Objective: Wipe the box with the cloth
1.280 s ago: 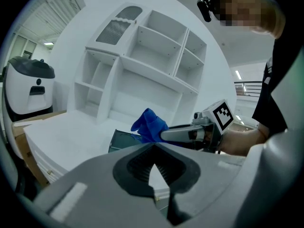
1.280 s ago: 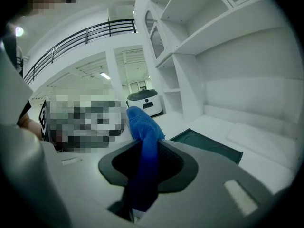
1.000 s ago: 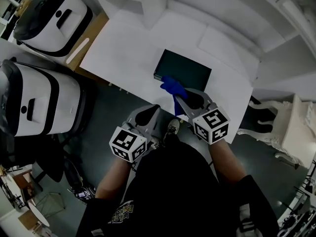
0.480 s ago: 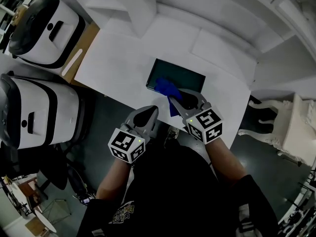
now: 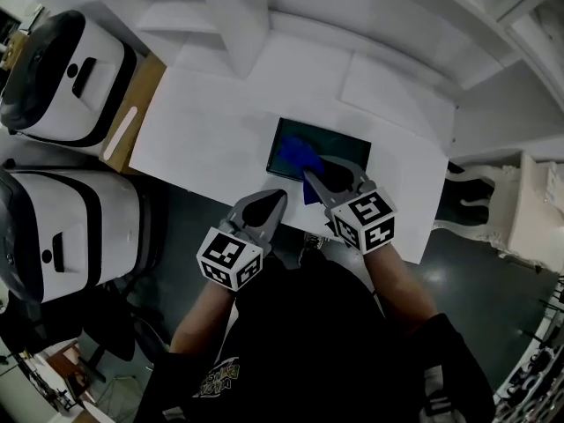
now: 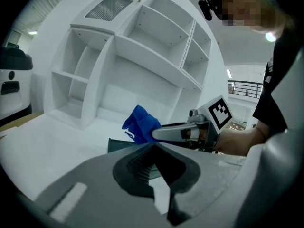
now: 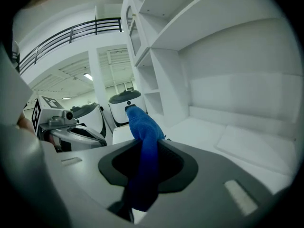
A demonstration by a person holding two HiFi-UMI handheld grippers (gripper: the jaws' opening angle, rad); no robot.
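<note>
Carried forward over the last second, the crumpled blue cloth (image 5: 297, 156) has been brought from the near edge of the flat dark-green rectangular box (image 5: 344, 144) onto the left part of its top.

At the far left, a rounded white-and-black machine (image 5: 62, 69) is seen beside the white tabletop (image 5: 211, 122), with a second white-and-black machine (image 5: 79, 223) nearer the person.

The left gripper (image 5: 280, 194) is held at the table's near edge, apart from the box. Its jaws are closed together with nothing between them.

The box lies flat on the tabletop, toward its right half. The cloth rests on the box's top, with one end trailing back over the near edge.

The right gripper (image 5: 310, 176) is held just over the box's near edge. Its jaws are pressed narrowly onto the trailing end of the cloth, whose bunched end stands out past the tips.

A white shelf unit (image 6: 142, 42) stands behind the table. At the far right, a white carved chair (image 5: 493, 210) is seen on the dark floor.
</note>
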